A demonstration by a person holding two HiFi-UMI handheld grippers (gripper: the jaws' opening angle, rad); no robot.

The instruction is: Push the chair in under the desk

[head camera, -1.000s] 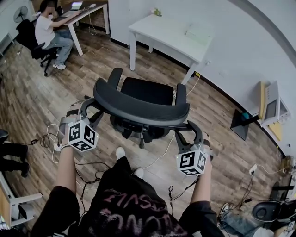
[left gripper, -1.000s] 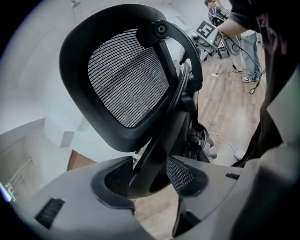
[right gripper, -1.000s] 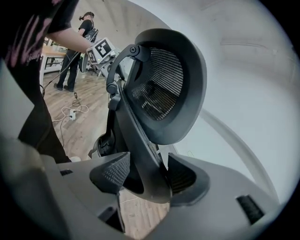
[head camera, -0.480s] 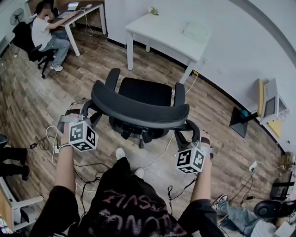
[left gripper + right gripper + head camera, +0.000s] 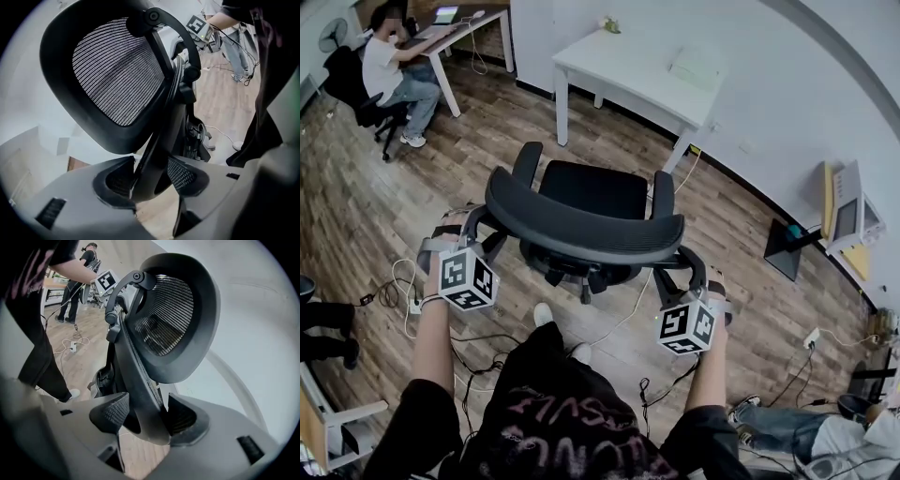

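A black mesh office chair [image 5: 592, 192] stands on the wood floor, its seat facing the white desk [image 5: 628, 70] by the wall. I stand behind its curved backrest [image 5: 581, 225]. My left gripper [image 5: 483, 223] is shut on the backrest's left edge, and my right gripper [image 5: 680, 261] is shut on its right edge. In the left gripper view the backrest frame [image 5: 154, 154] runs between the ribbed pads [image 5: 180, 173] of the left gripper [image 5: 147, 176]. In the right gripper view the right gripper [image 5: 145, 416] clamps the backrest rim [image 5: 140, 394], with the mesh [image 5: 168, 319] above it.
A person [image 5: 394, 70] sits at a wooden desk [image 5: 459, 23] at the far left. Cables [image 5: 403, 281] trail over the floor near my feet. A black stand [image 5: 787, 248] and a wall device [image 5: 848, 220] are at the right. White furniture [image 5: 337, 412] shows at the bottom left.
The chair, with both grippers still clamped on its backrest, has edged slightly nearer the white desk. The jaws have not changed.
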